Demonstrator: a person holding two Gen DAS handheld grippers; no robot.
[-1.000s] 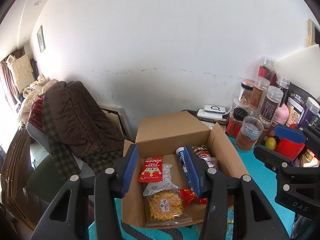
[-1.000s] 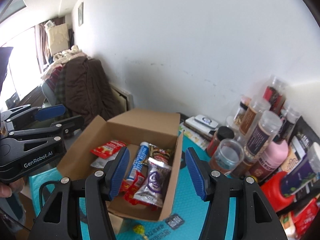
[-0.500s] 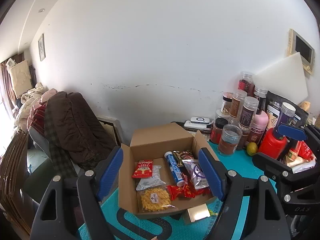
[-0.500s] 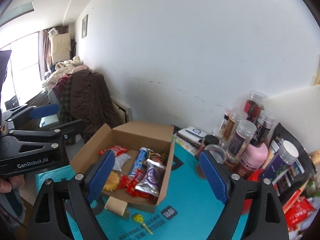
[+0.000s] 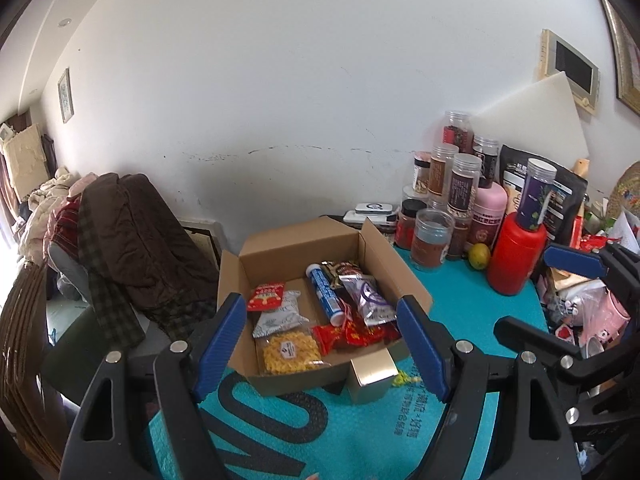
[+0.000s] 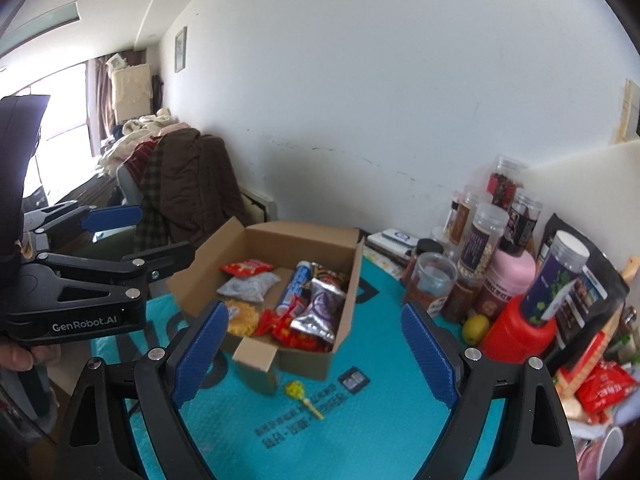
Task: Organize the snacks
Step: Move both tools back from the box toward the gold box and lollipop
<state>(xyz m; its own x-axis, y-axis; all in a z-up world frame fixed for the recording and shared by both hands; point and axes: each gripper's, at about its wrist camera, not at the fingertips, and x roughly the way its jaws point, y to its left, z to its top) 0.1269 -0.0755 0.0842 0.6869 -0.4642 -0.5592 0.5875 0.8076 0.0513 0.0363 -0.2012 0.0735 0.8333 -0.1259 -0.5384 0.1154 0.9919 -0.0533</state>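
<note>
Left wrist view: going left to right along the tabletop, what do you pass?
Brown coat → cardboard box → clear jar → lime → red bottle → right gripper.

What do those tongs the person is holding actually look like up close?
Both tongs, left and right, are black plastic with silver rivets and ribbed blue pads on their fingers. The left one's side reads "GenRobot.AI" in white; a dark sleeve shows behind it.

Light: bright daylight, window [image 6: 60, 108] blown out at nine o'clock
Shadows: soft
Blur: slight, right view
Edges: fisheye bending, black corners
</note>
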